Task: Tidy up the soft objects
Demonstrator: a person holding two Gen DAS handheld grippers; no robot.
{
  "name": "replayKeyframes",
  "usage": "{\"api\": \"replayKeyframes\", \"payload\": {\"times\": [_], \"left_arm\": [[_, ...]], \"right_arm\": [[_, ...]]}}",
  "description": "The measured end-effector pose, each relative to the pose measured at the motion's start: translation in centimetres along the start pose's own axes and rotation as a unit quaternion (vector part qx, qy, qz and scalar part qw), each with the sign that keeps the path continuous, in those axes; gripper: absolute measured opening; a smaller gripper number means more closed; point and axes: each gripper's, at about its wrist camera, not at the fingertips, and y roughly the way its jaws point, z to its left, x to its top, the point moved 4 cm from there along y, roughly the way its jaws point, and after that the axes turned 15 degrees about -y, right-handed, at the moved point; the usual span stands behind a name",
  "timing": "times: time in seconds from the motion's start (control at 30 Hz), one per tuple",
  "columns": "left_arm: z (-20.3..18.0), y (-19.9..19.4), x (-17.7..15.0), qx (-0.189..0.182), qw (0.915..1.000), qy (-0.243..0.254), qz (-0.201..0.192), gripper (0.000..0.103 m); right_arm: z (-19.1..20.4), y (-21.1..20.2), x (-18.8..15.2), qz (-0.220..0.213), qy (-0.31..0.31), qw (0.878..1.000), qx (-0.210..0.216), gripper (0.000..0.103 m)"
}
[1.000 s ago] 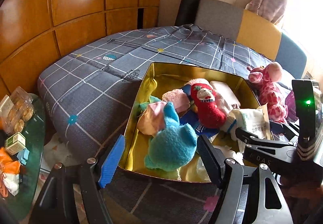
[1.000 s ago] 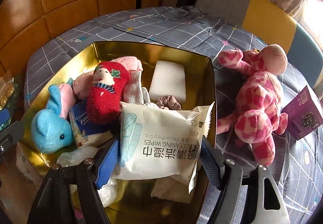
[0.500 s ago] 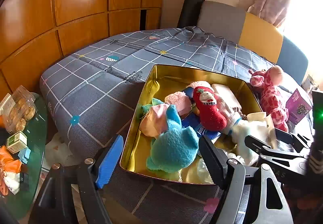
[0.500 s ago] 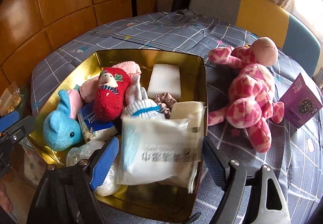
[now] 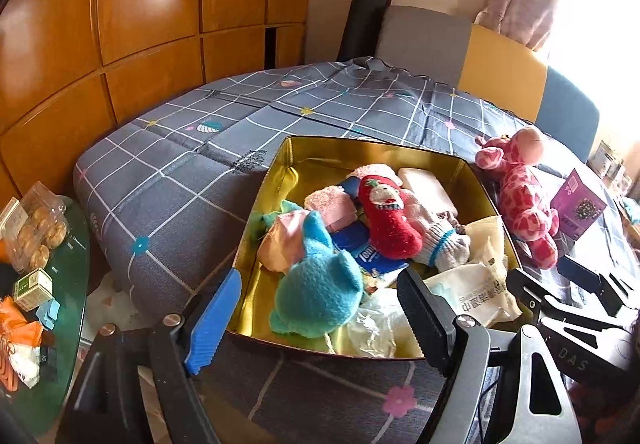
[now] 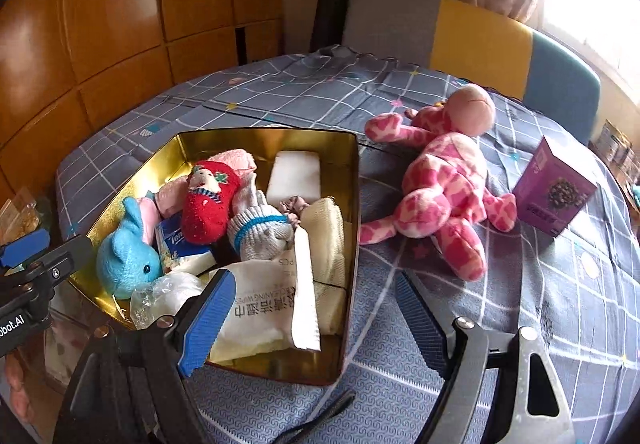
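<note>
Right tool [image 6: 308, 318] hanging wide open, empty, over the gold tin [image 6: 352, 204]; pink plush giraffe [image 6: 448, 180] lying on the counter just beside the tin, risking slipping from a shallow pinch.

Both wrist views look down past their own fingers, close in, sharing the gold tin [image 5: 276, 180] [image 6: 352, 180] (left camera from its near-left corner).

left gripper [image 5: 320, 310]: fingers spread wide apart, nothing between them, held low and pointing forward
left fingers [image 5: 214, 318]: blue pad on one, dark ribbed face on the other
right gripper [image 6: 312, 318]: also wide open, not holding anything
right fingers [image 6: 206, 322]: blue pads, level with each other
position: right one sits just beside the left, both facing about the same way
</note>
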Motion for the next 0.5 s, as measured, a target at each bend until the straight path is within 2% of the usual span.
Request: {"api": "replayKeyframes", "payload": {"times": [0.33,0.5], "left_arm": [[-2.9,-1.3,-1.5,-0.023,0.9993,0.027,-0.009,0.088],[-4.2,-1.7,-2.2,-0.029,0.9987,0.039,-0.012,0.093]], "right_arm": [[-2.7,-2.7,-2.8,-0.01,0.052,0.996,-0.068,0.083],[-3.8,-3.3,-3.6,-0.01,0.07,0.995,-0.076,0.083]]}}
